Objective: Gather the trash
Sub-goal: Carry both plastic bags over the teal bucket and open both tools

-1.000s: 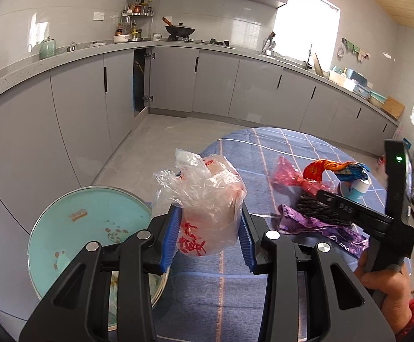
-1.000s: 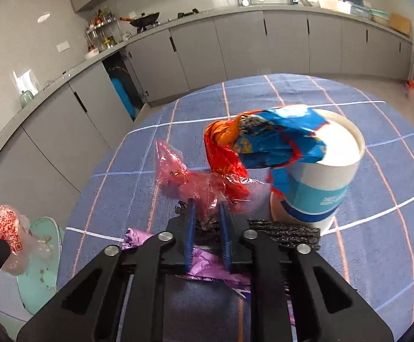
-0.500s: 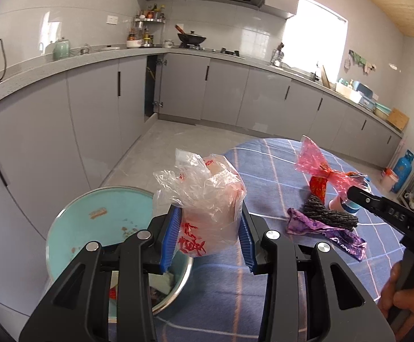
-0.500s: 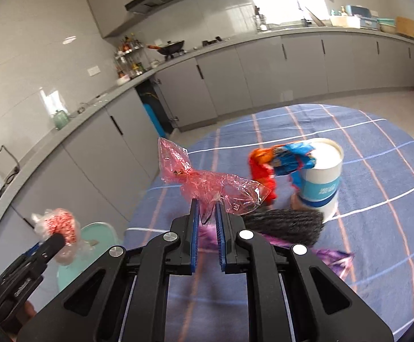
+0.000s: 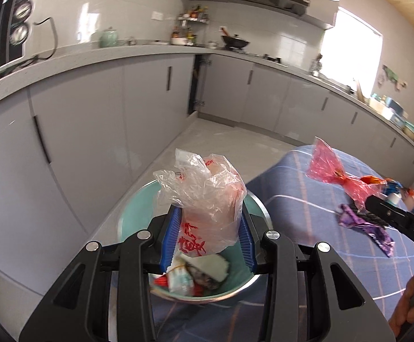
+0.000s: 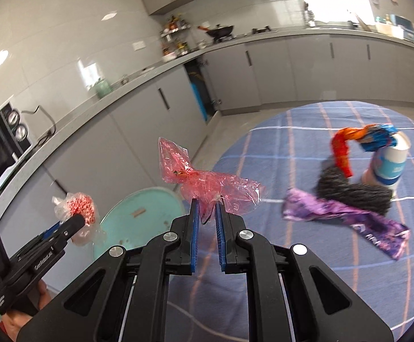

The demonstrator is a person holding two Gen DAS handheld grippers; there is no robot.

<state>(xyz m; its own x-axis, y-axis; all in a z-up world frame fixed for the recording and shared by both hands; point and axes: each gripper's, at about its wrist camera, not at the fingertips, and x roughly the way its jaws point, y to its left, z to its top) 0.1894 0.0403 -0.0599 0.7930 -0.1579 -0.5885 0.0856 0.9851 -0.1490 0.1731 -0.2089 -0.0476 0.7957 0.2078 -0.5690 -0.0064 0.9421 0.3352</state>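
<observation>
A: Nearest first. The left gripper has its blue pads pressed on either side of a crumpled clear bag with red print, jaws partway apart, bag bulging above them.

B: And under it?

A: The teal bin, its metal rim just beyond the fingertips. Wrappers and a white scrap lie in the bottom, partly hidden by the bag and the jaws. The bag hangs over the opening, not touching the rim.

B: The right gripper?

A: Jaws narrow, pinched on a pink cellophane wrapper. The wrapper flares out on both sides above the pads, off the table, in the air between the table edge and the bin.

B: Room to move?

A: Open floor between the bin and the grey cabinets. The round table's edge, under its blue checked cloth, curves close beside the bin. In the right wrist view the bin shows beyond the left gripper, its near side cut off by both tools.

B: Further out?

A: On the cloth, well apart from the grippers: a purple wrapper lying flat, a dark bristly thing touching it, blurred, cannot tell what. Behind these a white-and-blue cup with a red and blue wrapper draped over its top.

B: Hands?

A: Only slivers at the frame edges, mostly cut off.
</observation>
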